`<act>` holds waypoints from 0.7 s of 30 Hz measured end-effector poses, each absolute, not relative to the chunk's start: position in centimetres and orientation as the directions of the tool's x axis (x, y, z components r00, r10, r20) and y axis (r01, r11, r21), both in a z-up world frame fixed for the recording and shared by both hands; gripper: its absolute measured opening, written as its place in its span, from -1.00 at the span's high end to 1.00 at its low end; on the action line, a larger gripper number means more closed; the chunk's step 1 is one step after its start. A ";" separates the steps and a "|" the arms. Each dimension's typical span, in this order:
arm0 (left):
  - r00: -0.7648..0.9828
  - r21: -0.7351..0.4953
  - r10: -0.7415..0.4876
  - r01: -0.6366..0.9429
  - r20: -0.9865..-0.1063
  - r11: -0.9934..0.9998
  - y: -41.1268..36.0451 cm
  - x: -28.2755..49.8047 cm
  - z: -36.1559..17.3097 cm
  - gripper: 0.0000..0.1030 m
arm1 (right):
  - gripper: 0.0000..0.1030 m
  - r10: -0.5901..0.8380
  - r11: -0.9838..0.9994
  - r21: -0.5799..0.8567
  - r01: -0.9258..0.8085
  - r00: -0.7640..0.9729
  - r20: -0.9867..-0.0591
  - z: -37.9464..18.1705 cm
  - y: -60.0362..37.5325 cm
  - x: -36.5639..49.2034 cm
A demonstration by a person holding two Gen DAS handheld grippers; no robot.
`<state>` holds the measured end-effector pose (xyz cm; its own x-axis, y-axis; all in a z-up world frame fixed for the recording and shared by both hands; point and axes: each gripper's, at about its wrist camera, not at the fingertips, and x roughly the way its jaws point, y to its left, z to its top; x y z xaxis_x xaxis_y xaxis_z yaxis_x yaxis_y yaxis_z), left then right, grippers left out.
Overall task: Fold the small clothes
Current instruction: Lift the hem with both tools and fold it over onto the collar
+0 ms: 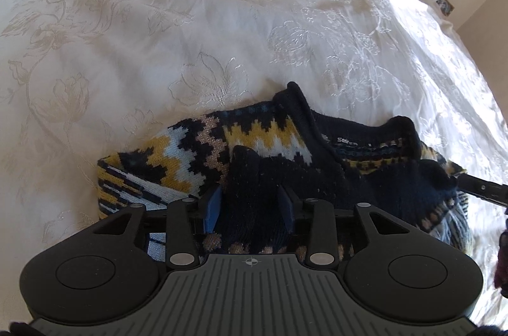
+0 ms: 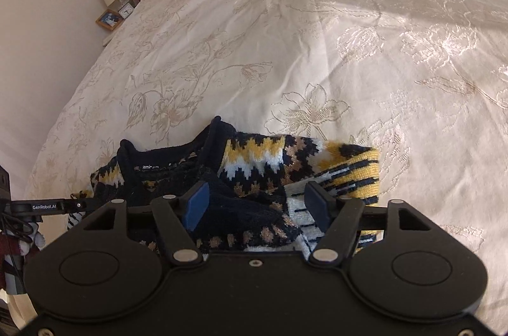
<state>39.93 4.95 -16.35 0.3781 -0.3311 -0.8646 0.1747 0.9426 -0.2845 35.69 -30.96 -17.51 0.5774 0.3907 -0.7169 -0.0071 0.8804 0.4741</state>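
With both the left gripper (image 1: 252, 204) and right gripper (image 2: 258, 204) spread over the navy, mustard and white zigzag-knit jumper (image 1: 270, 158) bunched on the cream floral-embroidered bedspread (image 1: 158, 34), a pinch risked snagging several layers, while readable writing comprised "GenRobot.AI" and a blurred neck label.

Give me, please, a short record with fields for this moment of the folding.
surface: bedspread, cream with a flower pattern
garment: sweater, navy with yellow and white zigzags, lying bunched up
left gripper: open, dark knit between its fingers
right gripper: open, over the sweater
beside the bed: clock and picture frame
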 end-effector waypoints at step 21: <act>0.348 -0.364 -0.414 0.200 -0.842 0.910 4.9 41.1 -17.7 0.67 | -0.29 0.406 0.907 0.405 -0.117 0.507 -0.761 -19.3 -28.8 38.8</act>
